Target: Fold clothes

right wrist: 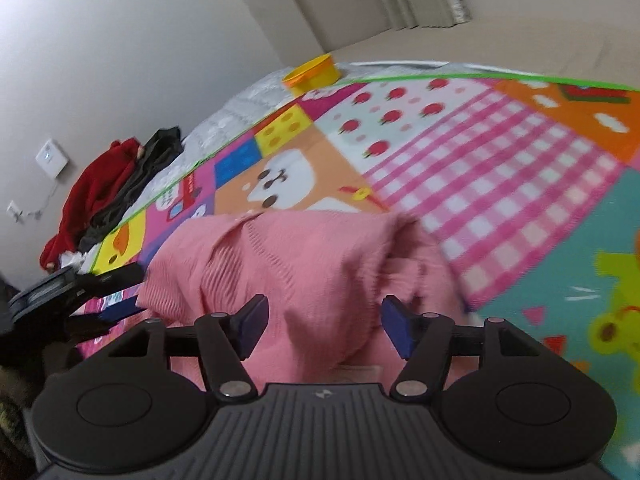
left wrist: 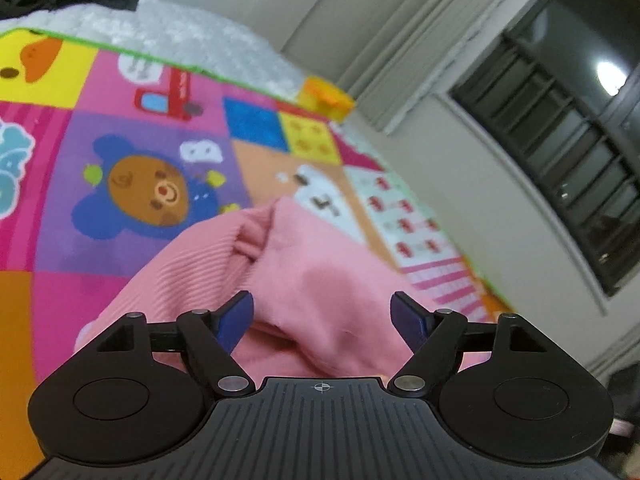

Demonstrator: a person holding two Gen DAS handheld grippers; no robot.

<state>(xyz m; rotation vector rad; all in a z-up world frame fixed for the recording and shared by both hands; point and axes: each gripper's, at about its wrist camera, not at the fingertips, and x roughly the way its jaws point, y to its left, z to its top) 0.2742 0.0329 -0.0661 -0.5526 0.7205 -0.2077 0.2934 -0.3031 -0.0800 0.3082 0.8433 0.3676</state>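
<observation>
One pink sweater [right wrist: 304,264], one play mat [right wrist: 500,184], one yellow tub [right wrist: 314,74], two dark and red garments [right wrist: 108,196] heaped together, two tools: left tool [left wrist: 322,320], right tool [right wrist: 324,326].

Left wrist view: low, close over crumpled pink ribbed knit garment [left wrist: 304,272], faced across colourful cartoon-print play mat [left wrist: 120,152] toward barred dark window [left wrist: 560,140]. Right wrist view: equally close, faced wall. Shared: garment, mat, yellow plastic tub [right wrist: 312,74].

Left gripper [left wrist: 322,314]: jaws spread wide, blue pads apart, nothing pinched between them. Right gripper [right wrist: 324,322]: same, jaws wide, pads clear. Left gripper shows at the right view's left edge, low.
</observation>
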